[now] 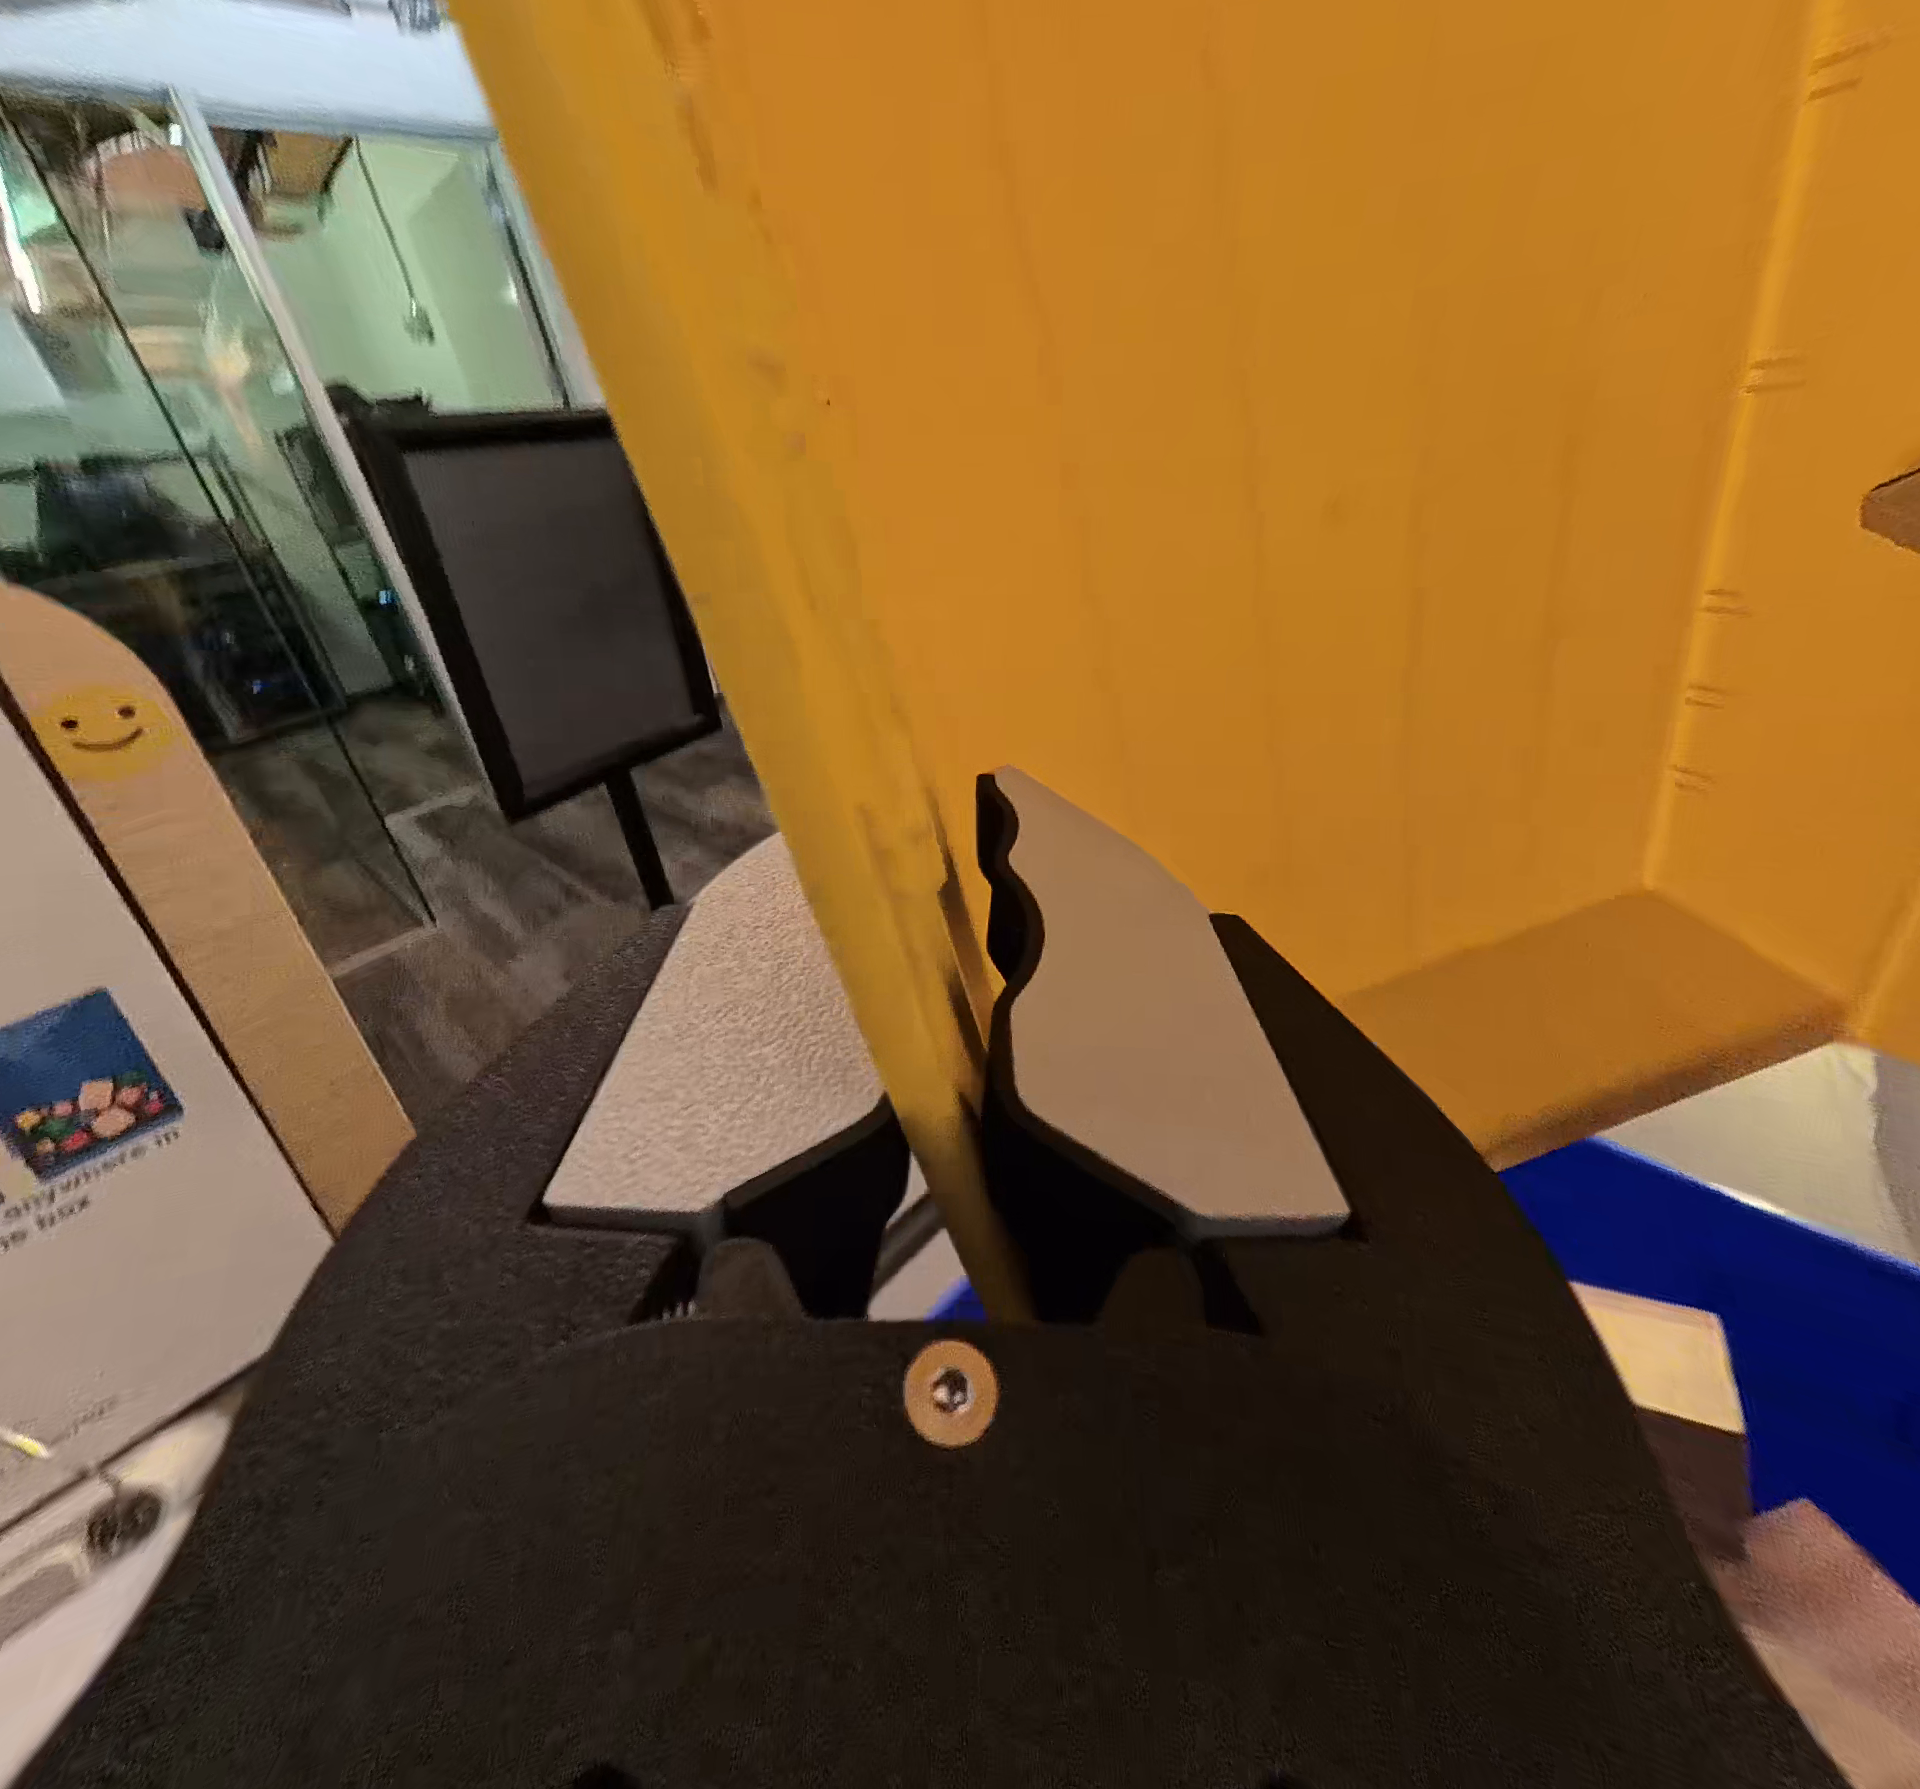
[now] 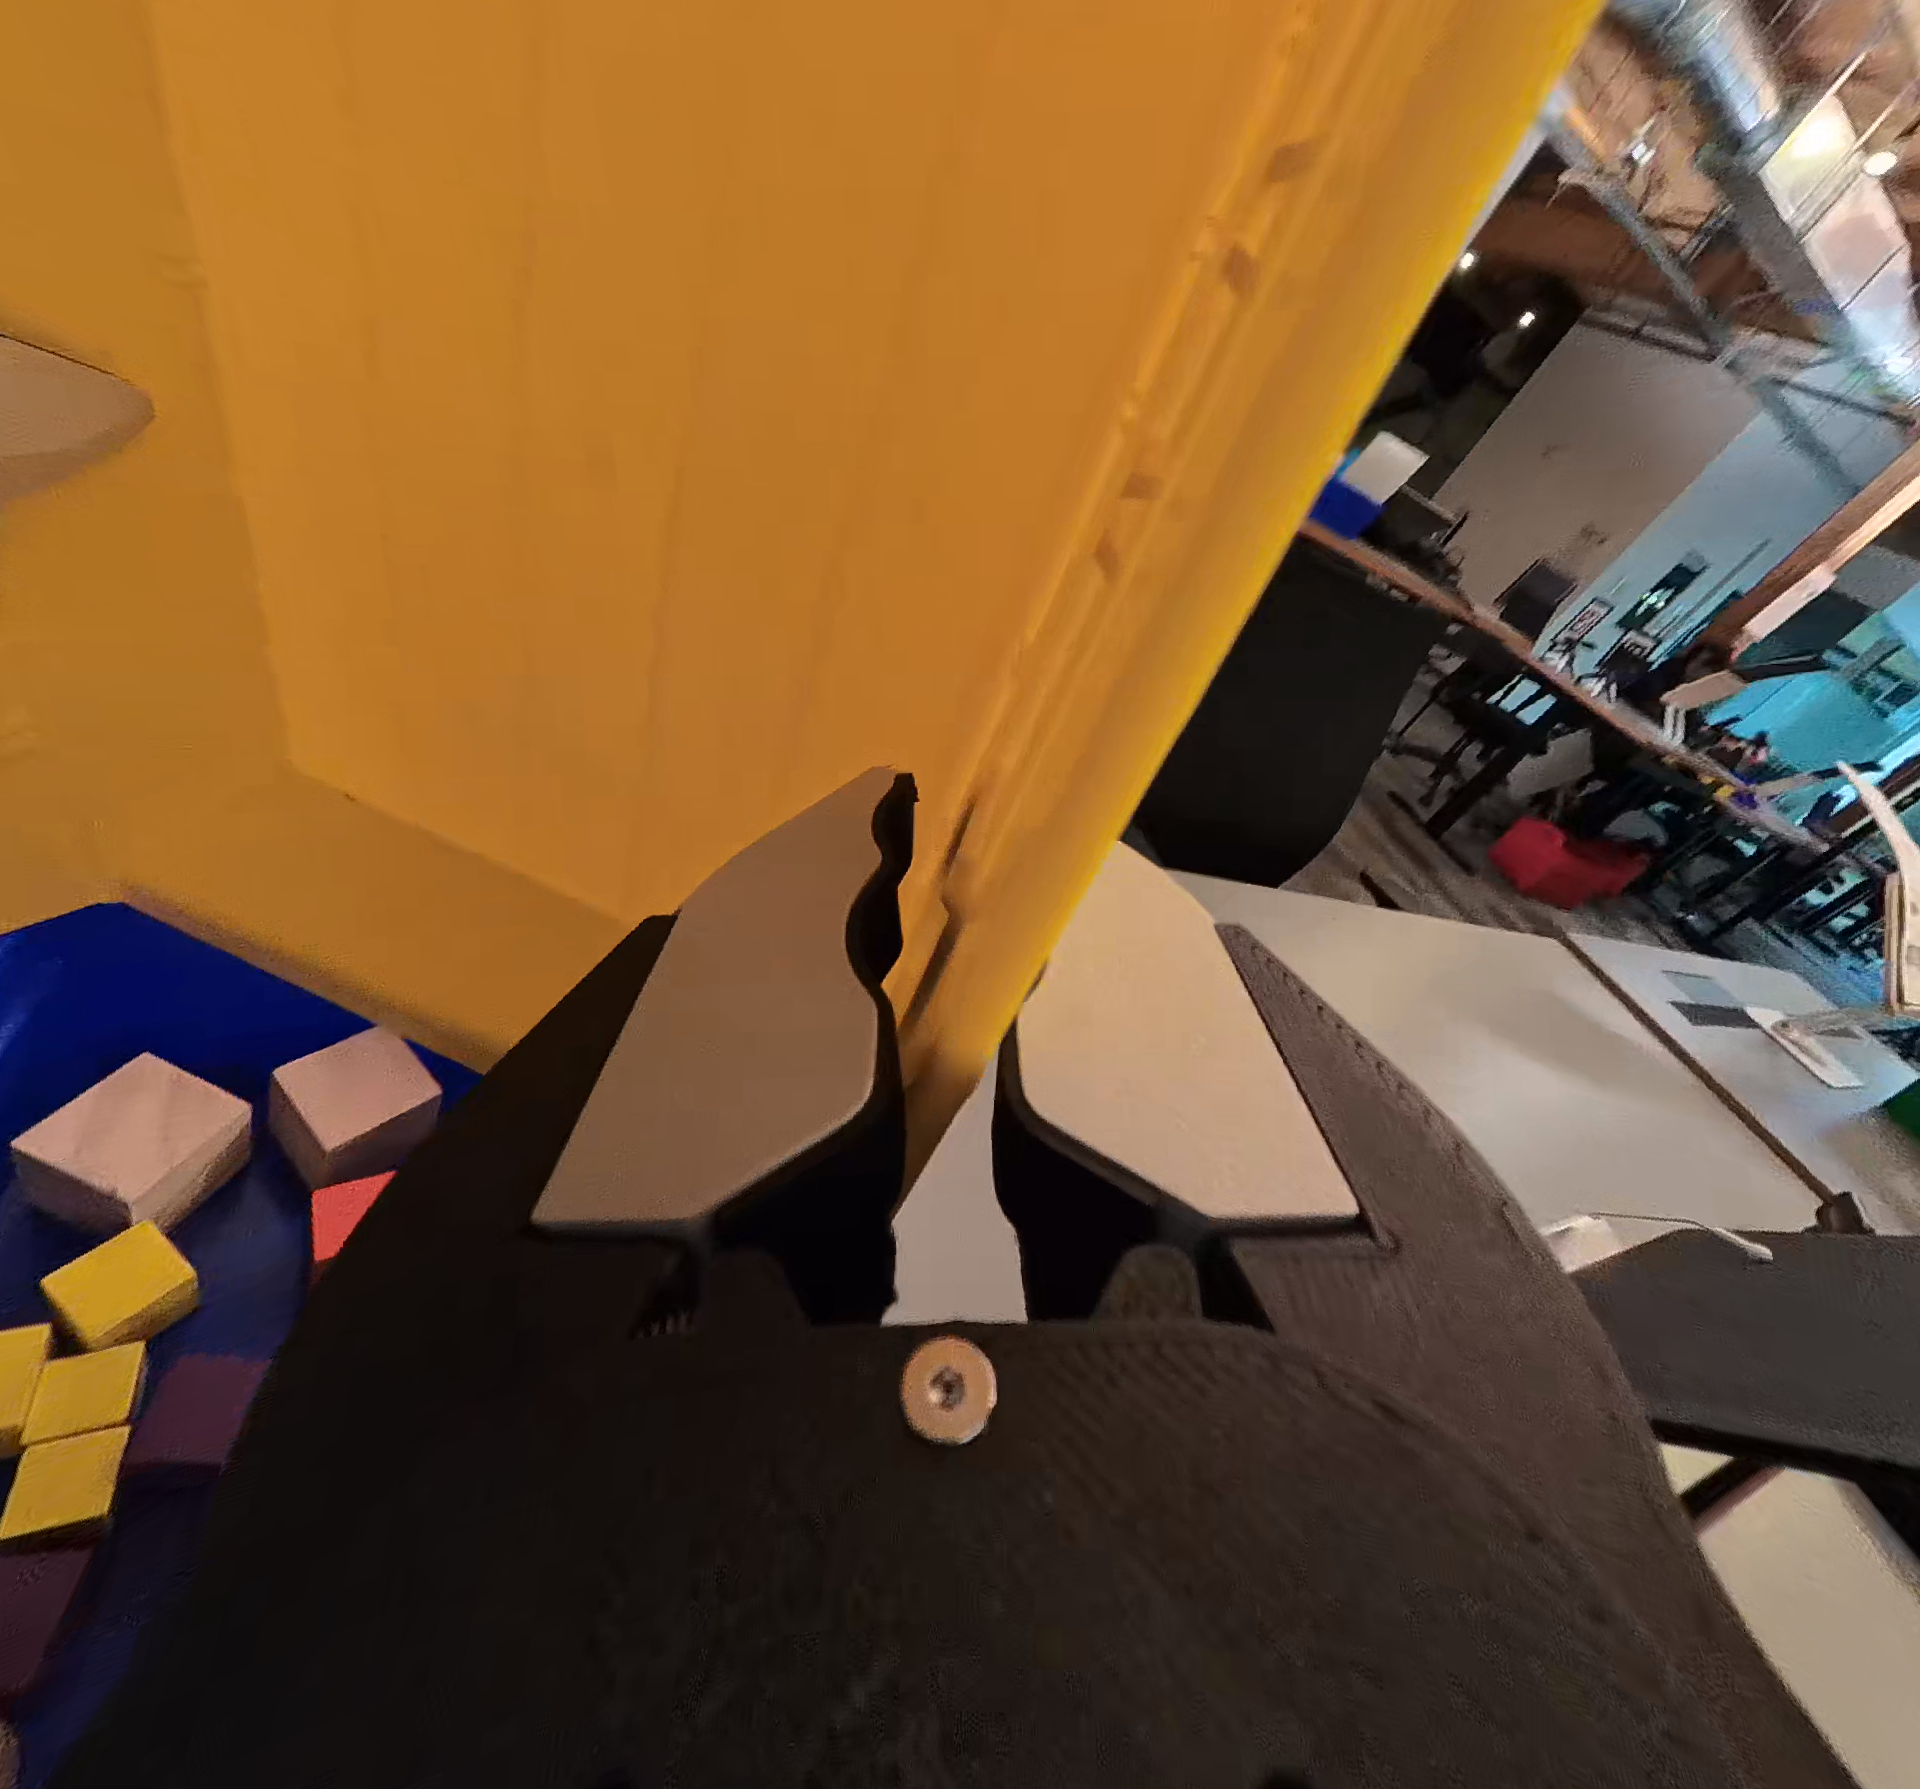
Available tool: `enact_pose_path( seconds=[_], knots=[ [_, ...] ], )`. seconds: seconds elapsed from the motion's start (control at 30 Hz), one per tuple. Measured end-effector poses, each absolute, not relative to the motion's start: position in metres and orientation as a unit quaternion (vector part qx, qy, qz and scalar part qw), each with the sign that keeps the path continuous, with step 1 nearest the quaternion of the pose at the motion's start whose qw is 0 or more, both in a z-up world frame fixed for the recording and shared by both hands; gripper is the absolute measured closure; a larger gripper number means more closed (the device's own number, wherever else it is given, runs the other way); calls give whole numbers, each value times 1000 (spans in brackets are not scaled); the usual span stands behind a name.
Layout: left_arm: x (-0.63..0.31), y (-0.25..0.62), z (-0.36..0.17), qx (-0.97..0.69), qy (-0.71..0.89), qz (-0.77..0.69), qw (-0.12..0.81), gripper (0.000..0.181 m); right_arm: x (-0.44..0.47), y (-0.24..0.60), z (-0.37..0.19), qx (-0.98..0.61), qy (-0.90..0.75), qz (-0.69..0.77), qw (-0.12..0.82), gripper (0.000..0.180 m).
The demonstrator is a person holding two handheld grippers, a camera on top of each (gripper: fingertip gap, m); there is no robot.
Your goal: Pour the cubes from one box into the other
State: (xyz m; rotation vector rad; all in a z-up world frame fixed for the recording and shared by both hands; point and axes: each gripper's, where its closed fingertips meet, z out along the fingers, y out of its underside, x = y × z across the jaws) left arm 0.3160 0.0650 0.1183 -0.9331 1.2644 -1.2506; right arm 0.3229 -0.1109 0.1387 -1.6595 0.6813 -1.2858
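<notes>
The left tool (image 1: 961,991) has a broad matte black body with a grainy, pebbled surface that fans out toward the camera. One silver washer with a hex-socket screw sits at its centre. Two pale grey fingers (image 1: 1132,1043) rise from black mounts, flat-faced, with wavy black inner edges. The right tool (image 2: 951,970) looks the same: black body showing fine layered lines, perhaps 3D-printed, a matching central screw and pale grey fingers (image 2: 727,1043) with scalloped inner edges.

Dark screen (image 1: 551,617) on a stand, glass partition (image 1: 208,451); long, perhaps cluttered, desks (image 2: 1621,690).
</notes>
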Motion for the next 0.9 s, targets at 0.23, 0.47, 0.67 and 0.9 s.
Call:
enact_pose_path(
  seconds=[0.23, 0.47, 0.67, 0.9],
  knots=[
    [312, 77, 136, -469, 489, -552, 485, 172, 329, -97, 165, -693, 265, -497, 450, 166],
    [302, 29, 133, -429, 564, -558, 432, 121, 355, -106, 205, -722, 310, -406, 468, 176],
    [273, -15, 145, -417, 580, -608, 346, 105, 397, -125, 221, -804, 355, -325, 348, 175],
    [246, 40, 45, -517, 648, -463, 315, 110, 423, -219, 174, -836, 446, -258, 189, 175]
  ],
)
